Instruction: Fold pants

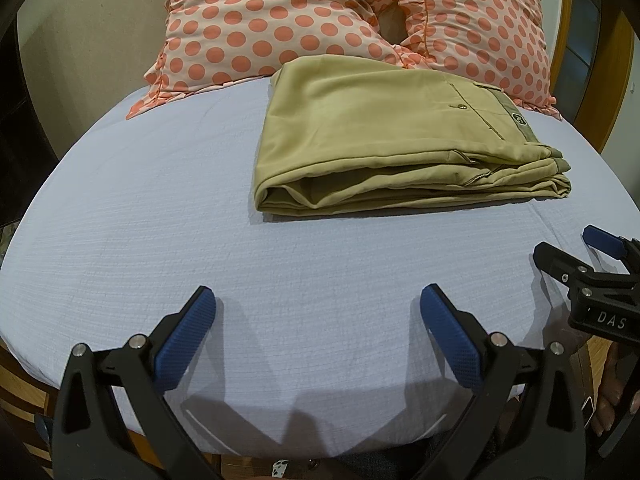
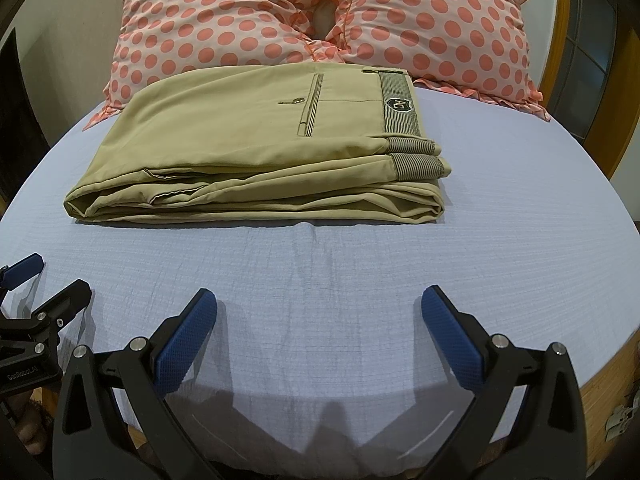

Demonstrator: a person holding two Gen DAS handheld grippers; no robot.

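Khaki pants (image 1: 380, 136) lie folded in a flat stack of layers on the light blue bed sheet (image 1: 168, 220), waistband to the right, back pocket up. They also show in the right wrist view (image 2: 256, 148). My left gripper (image 1: 318, 300) is open and empty, low over the sheet, well short of the pants. My right gripper (image 2: 320, 300) is open and empty, also short of the pants. The right gripper shows at the right edge of the left wrist view (image 1: 568, 246). The left gripper shows at the left edge of the right wrist view (image 2: 56, 274).
Two pink pillows with orange polka dots (image 1: 288, 20) (image 2: 436, 24) lean at the head of the bed, right behind the pants. A wooden bed frame (image 2: 600, 392) runs along the right side and the near edge.
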